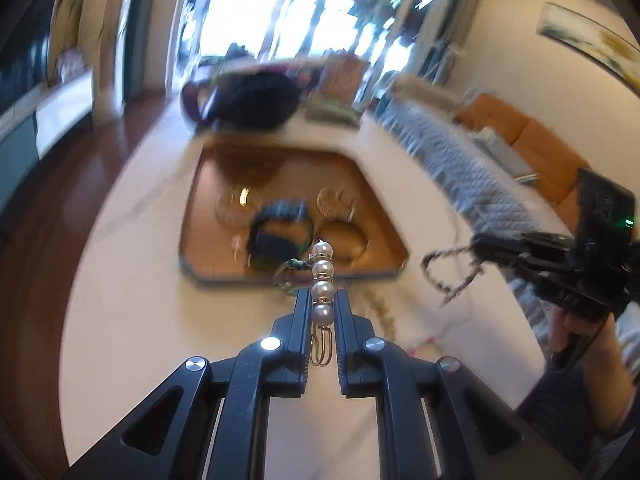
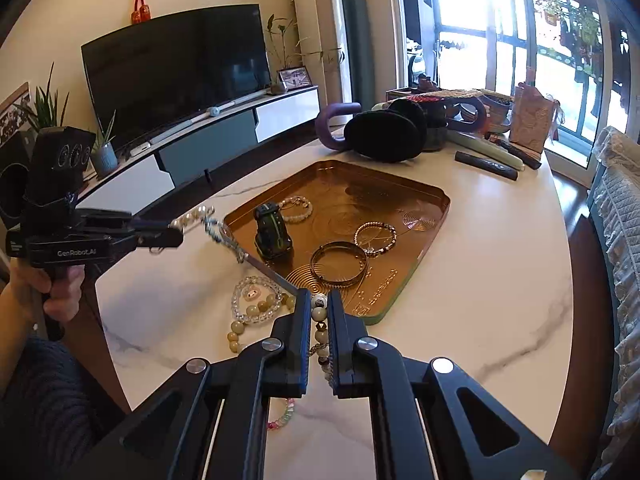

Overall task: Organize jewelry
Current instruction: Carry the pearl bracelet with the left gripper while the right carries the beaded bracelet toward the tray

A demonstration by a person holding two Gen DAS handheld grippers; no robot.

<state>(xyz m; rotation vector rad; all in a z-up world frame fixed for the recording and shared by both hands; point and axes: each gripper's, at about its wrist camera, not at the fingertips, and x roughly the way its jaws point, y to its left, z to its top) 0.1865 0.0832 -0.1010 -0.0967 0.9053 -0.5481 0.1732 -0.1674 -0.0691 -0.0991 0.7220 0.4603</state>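
Observation:
My left gripper (image 1: 323,300) is shut on a pearl hair clip (image 1: 322,280) and holds it above the table, just short of the copper tray (image 1: 380,240). It also shows in the right wrist view (image 2: 176,234), with the pearls (image 2: 192,216) sticking out. My right gripper (image 2: 319,300) is shut on a thin silver chain (image 2: 256,262) that stretches up to the left; in the left wrist view (image 1: 476,248) the chain (image 1: 444,272) hangs as a loop. The tray (image 2: 424,236) holds a dark watch (image 2: 272,232), bangles (image 2: 339,262) and bead bracelets (image 2: 375,238).
A clear bead bracelet (image 2: 254,300), a green stone bead string (image 2: 240,328) and a pastel bracelet (image 2: 282,414) lie on the marble table (image 2: 480,300) in front of the tray. Black earmuffs (image 2: 384,136), a purple handle, dark sticks and a bag stand behind it.

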